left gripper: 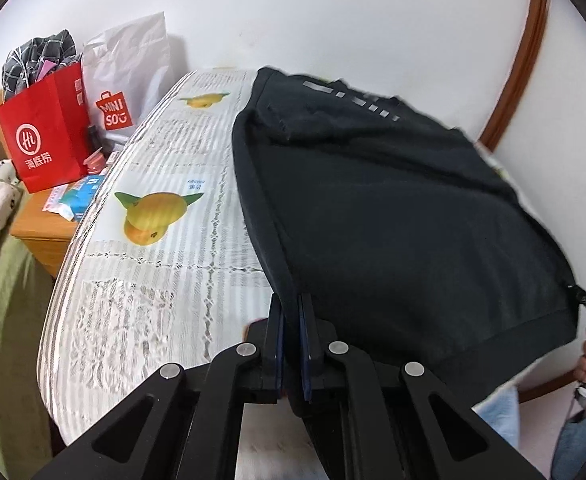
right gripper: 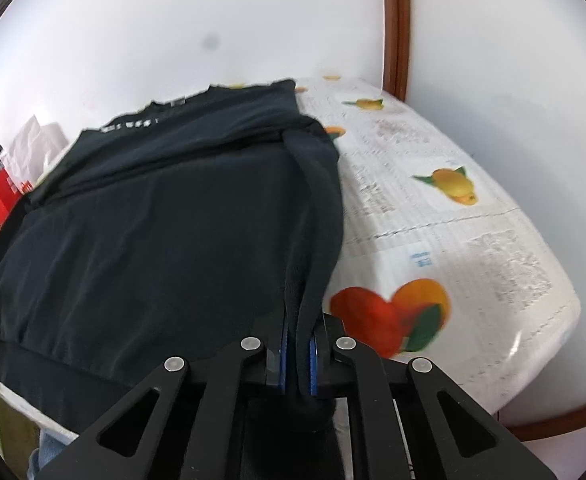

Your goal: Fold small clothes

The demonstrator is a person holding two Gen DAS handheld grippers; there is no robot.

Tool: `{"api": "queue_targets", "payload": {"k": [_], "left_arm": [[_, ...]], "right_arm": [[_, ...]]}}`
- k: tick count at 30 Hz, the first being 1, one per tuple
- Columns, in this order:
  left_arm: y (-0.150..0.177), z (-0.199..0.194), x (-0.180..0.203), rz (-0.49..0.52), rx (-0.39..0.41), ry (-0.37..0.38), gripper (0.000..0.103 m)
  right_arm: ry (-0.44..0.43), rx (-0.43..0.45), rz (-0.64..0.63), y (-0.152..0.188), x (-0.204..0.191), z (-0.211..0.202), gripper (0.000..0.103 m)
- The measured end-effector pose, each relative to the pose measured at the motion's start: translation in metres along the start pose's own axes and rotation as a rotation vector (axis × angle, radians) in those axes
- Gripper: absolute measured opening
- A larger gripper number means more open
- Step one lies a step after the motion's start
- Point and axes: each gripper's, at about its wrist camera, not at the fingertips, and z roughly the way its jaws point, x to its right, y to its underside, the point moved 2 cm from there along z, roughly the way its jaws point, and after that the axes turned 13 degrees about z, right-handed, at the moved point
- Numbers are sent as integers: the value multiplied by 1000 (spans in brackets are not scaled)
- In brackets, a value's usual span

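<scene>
Left gripper point(left gripper: 291, 320) is clamped on the near left hem corner of the black sweatshirt point(left gripper: 393, 208); right gripper point(right gripper: 297, 344) is clamped on the near right corner, where cloth bunches between the fingers. Holding both corners keeps the hem taut, probably ready for a fold away from the grippers. The garment lies ahead of both on the fruit-print worktop point(left gripper: 165, 272), long axis running away, collar and white lettering at the far end.
</scene>
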Motion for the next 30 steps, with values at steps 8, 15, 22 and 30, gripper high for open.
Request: {"api": "queue_targets", "payload": {"k": [8,15,22,30], "left_arm": [[-16,-45,13,25,112,53,6],[-55,-49,-4,5,179,42,6],[-102,-30,-23,-30,201,-7,6],[-161,14,-38,-37,193,-50,6]], "right_arm": [[-83,114,-6,-10,-3,-44,7],[-151,184,29,-51,-22,-51,7],[-184,216,37,-101,-46,-39,7],[-176,238,56,-161,-74,2,7]]}}
